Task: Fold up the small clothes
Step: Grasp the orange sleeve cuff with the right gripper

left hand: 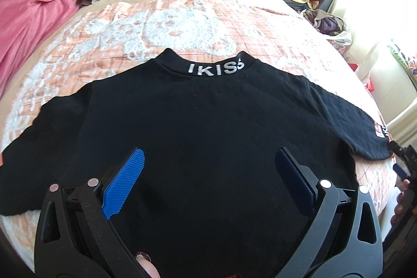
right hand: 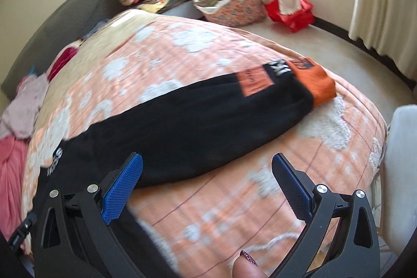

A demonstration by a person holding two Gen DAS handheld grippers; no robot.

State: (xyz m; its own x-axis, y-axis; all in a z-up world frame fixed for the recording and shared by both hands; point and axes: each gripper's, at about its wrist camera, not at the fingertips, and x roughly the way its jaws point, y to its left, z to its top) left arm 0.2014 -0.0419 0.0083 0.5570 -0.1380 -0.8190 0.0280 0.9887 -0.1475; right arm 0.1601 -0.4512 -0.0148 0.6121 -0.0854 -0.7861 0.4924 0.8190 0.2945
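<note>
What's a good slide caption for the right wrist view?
Open right gripper hovering beside the black sweater's orange-cuffed sleeve on the peach bedspread.

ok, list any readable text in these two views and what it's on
"IKISS" (last character stylised, uncertain): pale lettering on the collar of the black sweatshirt.
Right sleeve, white lettering by the orange cuff: too blurred to read.
Orange patch on that sleeve: dark print, unreadable.
Cuff itself: dark marking, unreadable.
Left wrist view, sleeve end label: too small and cut off.
Nothing else legible.
</note>
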